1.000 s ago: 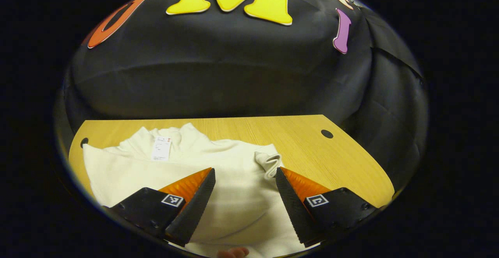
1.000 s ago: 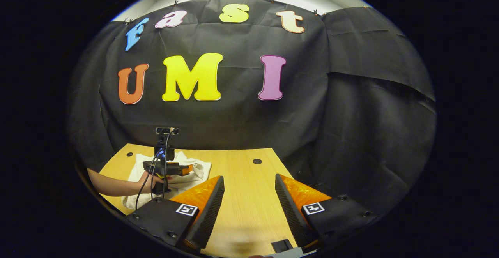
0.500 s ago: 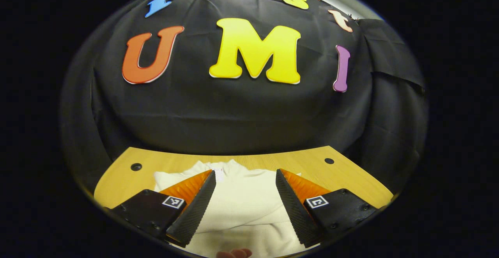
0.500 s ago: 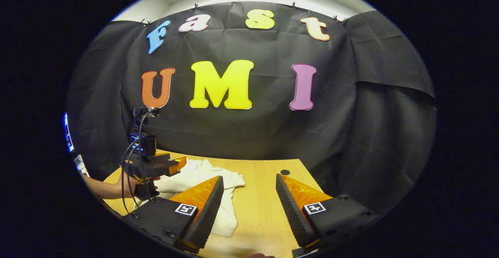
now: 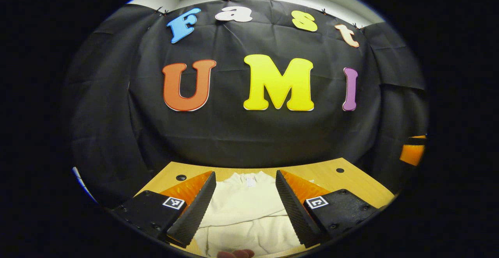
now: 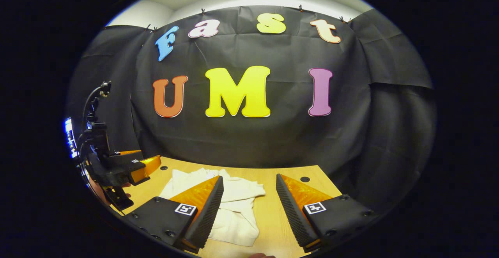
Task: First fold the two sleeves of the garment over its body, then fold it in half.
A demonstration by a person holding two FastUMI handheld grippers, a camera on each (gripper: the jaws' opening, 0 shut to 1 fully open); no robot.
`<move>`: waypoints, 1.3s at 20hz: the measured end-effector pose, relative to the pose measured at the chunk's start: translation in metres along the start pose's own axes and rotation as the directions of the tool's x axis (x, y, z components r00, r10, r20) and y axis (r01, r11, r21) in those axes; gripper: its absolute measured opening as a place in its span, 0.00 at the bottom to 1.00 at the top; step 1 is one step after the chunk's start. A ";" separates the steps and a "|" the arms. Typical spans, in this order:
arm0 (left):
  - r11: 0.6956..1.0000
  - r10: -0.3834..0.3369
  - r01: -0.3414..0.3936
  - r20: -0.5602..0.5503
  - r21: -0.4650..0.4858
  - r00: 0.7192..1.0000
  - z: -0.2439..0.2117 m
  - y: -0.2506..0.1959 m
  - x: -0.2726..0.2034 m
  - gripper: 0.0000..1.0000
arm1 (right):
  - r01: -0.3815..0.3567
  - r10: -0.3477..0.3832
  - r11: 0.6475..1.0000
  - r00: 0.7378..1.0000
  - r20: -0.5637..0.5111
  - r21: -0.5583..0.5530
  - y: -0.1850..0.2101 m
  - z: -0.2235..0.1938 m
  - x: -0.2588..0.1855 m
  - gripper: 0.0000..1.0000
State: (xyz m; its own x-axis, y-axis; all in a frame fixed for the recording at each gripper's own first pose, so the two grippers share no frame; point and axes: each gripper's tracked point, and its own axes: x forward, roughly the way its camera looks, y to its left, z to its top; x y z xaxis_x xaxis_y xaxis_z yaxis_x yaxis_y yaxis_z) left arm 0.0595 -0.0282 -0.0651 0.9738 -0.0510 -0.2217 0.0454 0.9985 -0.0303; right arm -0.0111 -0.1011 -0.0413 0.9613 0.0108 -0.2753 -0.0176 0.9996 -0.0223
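Garment (image 5: 243, 207): white, folded, low middle on the counter (image 6: 273, 215).
Left claw (image 5: 245, 207): wide open, holding nothing.
Right claw (image 6: 249, 211): wide open, holding nothing.
Tip: pinch one edge, fold over flat.

**No readable text apart from the wall letters**

Each hand-held gripper carries small square black-and-white coded markers on its finger bases (image 5: 173, 202) (image 6: 314, 208); these are patterns, not words or numbers. On the white garment (image 5: 245, 207), a small tag (image 5: 250, 180) sits at the collar, its print too small to make out.
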 end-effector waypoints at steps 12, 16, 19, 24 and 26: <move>0.999 0.013 -0.017 -0.097 -0.042 0.995 -0.039 0.039 -0.035 0.97 | -0.067 0.065 0.998 0.991 -0.121 -0.014 0.001 -0.043 0.011 0.84; 0.999 -0.014 0.004 -0.205 -0.051 0.979 -0.086 0.043 -0.048 0.97 | -0.086 0.084 0.996 0.980 -0.178 -0.005 -0.009 -0.067 0.008 0.84; 0.998 -0.029 0.009 -0.321 -0.063 0.947 -0.137 0.051 -0.059 0.97 | -0.088 0.085 0.996 0.965 -0.249 -0.003 -0.021 -0.097 0.006 0.84; 0.995 -0.068 0.022 -0.508 -0.097 0.859 -0.223 0.064 -0.087 0.98 | -0.079 0.072 0.997 0.918 -0.389 -0.004 -0.043 -0.154 -0.004 0.84; 0.992 -0.067 -0.009 -0.583 -0.126 0.810 -0.255 0.075 -0.096 1.00 | -0.072 0.065 0.997 0.893 -0.445 0.001 -0.052 -0.178 -0.007 0.83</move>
State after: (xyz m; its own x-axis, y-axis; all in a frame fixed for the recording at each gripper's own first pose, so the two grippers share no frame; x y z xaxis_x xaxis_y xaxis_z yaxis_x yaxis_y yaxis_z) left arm -0.0878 0.0464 -0.2949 0.6558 -0.1191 -0.7455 0.0082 0.9886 -0.1506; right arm -0.0657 -0.1583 -0.2096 0.7349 0.0629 -0.6752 -0.0869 0.9962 -0.0017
